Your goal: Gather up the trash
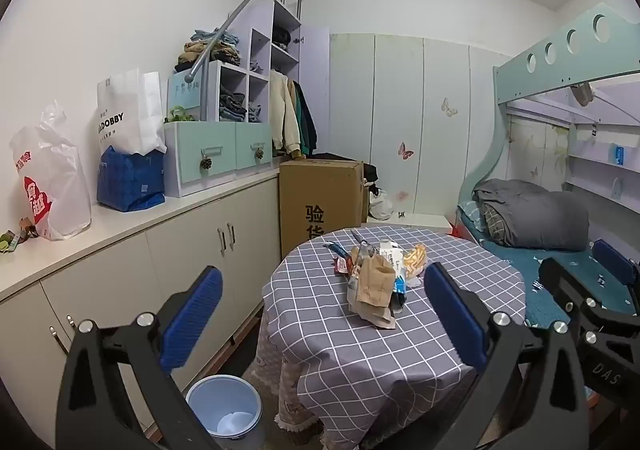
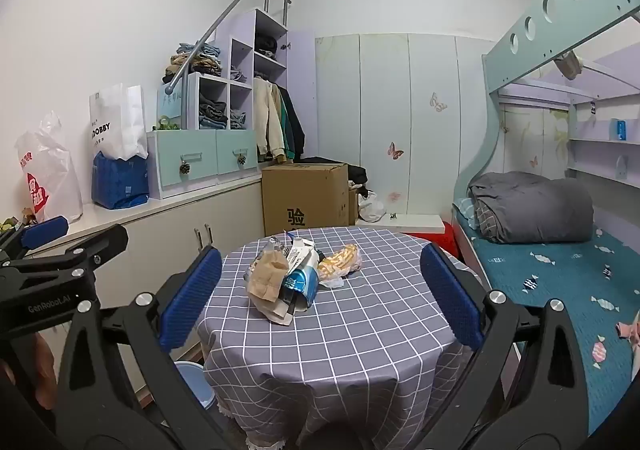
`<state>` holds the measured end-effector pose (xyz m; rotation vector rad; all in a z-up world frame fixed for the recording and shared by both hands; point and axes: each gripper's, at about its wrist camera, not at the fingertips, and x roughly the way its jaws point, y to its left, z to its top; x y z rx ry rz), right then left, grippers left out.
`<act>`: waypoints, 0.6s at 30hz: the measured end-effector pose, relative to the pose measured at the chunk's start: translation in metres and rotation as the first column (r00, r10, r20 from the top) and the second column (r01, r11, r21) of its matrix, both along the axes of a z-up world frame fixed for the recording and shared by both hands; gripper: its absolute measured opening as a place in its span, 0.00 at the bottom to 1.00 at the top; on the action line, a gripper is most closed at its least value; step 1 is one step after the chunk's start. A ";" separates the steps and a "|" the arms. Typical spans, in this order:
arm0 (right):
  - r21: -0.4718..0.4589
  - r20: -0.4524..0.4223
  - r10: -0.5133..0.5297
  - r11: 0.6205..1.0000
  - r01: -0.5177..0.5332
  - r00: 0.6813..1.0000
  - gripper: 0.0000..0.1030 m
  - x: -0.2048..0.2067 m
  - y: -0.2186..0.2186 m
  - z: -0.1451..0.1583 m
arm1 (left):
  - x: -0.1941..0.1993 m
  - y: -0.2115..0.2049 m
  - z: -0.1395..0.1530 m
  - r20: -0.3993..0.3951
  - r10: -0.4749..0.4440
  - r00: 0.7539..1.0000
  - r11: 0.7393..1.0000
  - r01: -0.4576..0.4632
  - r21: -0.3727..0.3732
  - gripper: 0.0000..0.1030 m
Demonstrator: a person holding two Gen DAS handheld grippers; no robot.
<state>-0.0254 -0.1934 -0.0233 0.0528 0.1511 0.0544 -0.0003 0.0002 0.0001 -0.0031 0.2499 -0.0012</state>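
A heap of trash (image 1: 376,278) lies on a round table with a grey checked cloth (image 1: 360,350): a crumpled brown paper bag (image 1: 374,282), a blue and white wrapper (image 2: 300,282), a yellow snack bag (image 2: 340,260) and small red wrappers (image 1: 342,264). A light blue bin (image 1: 224,404) stands on the floor left of the table; only its edge (image 2: 192,374) shows in the right wrist view. My left gripper (image 1: 324,314) hangs open short of the table, nothing between its blue pads. My right gripper (image 2: 320,302) is open too, facing the heap from a distance.
A long white cabinet (image 1: 120,250) runs along the left wall, with plastic and paper bags (image 1: 52,177) on top. A cardboard box (image 1: 320,201) stands behind the table. A bunk bed with a grey duvet (image 2: 532,209) fills the right side.
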 end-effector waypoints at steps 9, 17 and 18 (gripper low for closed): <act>0.000 -0.003 0.004 1.000 -0.004 1.000 0.94 0.001 0.000 0.000 | -0.001 0.000 0.000 -0.004 0.001 1.000 1.000 -0.001 0.004 0.96; -0.007 -0.009 0.003 1.000 -0.003 1.000 0.94 0.003 0.000 -0.001 | 0.001 -0.002 -0.007 -0.008 -0.002 1.000 1.000 0.002 0.009 0.96; -0.007 -0.009 0.004 1.000 -0.004 1.000 0.94 0.003 0.000 -0.001 | 0.002 -0.001 -0.008 -0.008 -0.002 1.000 1.000 0.002 0.009 0.96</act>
